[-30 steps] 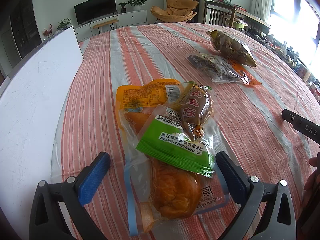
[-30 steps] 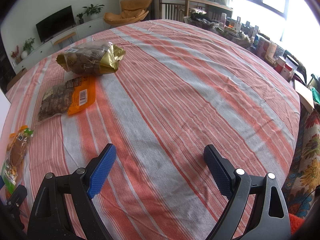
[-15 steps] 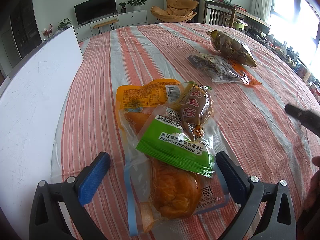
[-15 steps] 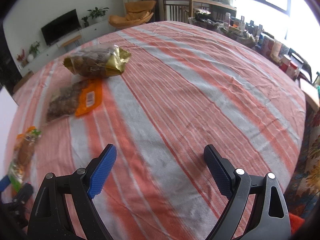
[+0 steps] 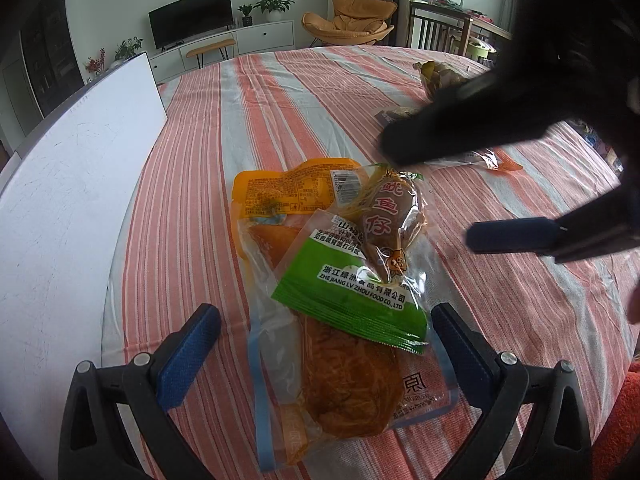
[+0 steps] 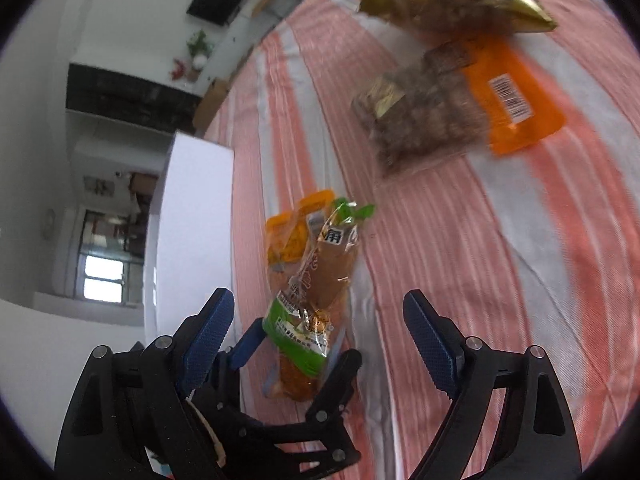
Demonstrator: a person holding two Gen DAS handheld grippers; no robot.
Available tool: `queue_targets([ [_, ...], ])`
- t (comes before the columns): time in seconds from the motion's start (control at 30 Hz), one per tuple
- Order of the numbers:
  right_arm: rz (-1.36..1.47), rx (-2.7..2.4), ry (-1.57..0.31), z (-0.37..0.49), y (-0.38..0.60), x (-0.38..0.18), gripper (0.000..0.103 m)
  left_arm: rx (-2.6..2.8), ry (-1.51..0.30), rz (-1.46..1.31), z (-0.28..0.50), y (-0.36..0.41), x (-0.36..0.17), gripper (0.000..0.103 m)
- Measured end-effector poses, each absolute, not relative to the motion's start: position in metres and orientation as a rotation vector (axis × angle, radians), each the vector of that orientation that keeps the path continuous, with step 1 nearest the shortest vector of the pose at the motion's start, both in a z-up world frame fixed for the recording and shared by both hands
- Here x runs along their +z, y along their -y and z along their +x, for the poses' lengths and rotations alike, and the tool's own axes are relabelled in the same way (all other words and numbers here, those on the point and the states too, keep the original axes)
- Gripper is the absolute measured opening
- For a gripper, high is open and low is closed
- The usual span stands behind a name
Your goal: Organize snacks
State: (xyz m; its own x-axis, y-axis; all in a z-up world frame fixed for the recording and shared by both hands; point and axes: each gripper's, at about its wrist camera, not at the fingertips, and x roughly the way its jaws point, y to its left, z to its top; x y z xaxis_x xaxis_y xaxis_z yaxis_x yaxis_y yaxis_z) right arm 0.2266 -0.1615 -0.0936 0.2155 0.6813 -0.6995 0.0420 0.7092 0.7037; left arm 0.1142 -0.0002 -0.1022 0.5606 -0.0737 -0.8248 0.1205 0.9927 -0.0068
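A pile of snack packs lies on the striped tablecloth: a brown squid pack (image 5: 390, 220) on a green-labelled pack (image 5: 352, 300), over a clear bag of orange shreds (image 5: 348, 380) and an orange pack (image 5: 288, 192). My left gripper (image 5: 324, 344) is open, its fingers either side of the pile's near end. My right gripper (image 6: 316, 332) is open and hovers above the pile (image 6: 316, 280); in the left wrist view it reaches in from the right (image 5: 460, 188). A gold bag (image 6: 452, 4) and an orange-ended nut bag (image 6: 444, 116) lie farther off.
A white board (image 5: 68, 208) stands along the table's left edge. The round table's striped cloth (image 5: 280, 92) stretches beyond the pile. A TV stand and an orange armchair (image 5: 352, 20) are in the room behind.
My right gripper has swung left and tilted down, from over bare cloth to above the snack pile. The left gripper and the pile have not moved.
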Motion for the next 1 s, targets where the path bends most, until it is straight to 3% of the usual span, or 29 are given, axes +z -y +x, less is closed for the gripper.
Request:
queue_targets([
  [0.1,0.571,0.448,-1.349,0.244,0.133,-0.097,0.067,-0.114,-0.969,0.052,0.114,-0.001,-0.102,0.103],
  [0.17,0.507,0.429,-1.373,0.255,0.117,-0.097,0.04,-0.114,-0.969,0.053,0.116,0.005,-0.104,0.103],
  [0.3,0.395,0.425,-1.341,0.261,0.1,-0.093,0.033,-0.115,-0.968,0.053,0.115,0.004,-0.104,0.103],
  [0.47,0.439,0.397,-1.274,0.247,0.147,-0.081,0.026,-0.115,-0.968,0.053,0.115,0.004,-0.103,0.103],
  [0.5,0.414,0.395,-1.276,0.243,0.158,-0.079,0.016,-0.115,-0.968,0.053,0.115,0.004,-0.104,0.103],
  [0.53,0.39,0.389,-1.283,0.237,0.168,-0.079,0.014,-0.115,-0.968,0.053,0.115,0.003,-0.103,0.103],
  [0.67,0.389,0.269,-1.299,0.211,0.238,-0.09,0.016,-0.114,-0.968,0.054,0.115,0.003,-0.104,0.103],
  [0.7,0.4,0.225,-1.274,0.202,0.254,-0.09,0.023,-0.114,-0.967,0.053,0.115,0.003,-0.104,0.103],
  [0.73,0.421,0.185,-1.242,0.195,0.268,-0.092,0.036,-0.114,-0.967,0.053,0.115,0.003,-0.104,0.103],
  [0.8,0.495,0.138,-1.136,0.176,0.291,-0.094,0.043,-0.114,-0.968,0.054,0.115,0.003,-0.104,0.103],
  [0.9,0.497,0.095,-1.018,0.155,0.295,-0.095,0.046,-0.114,-0.967,0.054,0.115,0.004,-0.104,0.103],
  [1.0,0.441,0.066,-0.96,0.143,0.283,-0.093,0.06,-0.114,-0.967,0.053,0.115,0.003,-0.104,0.103],
])
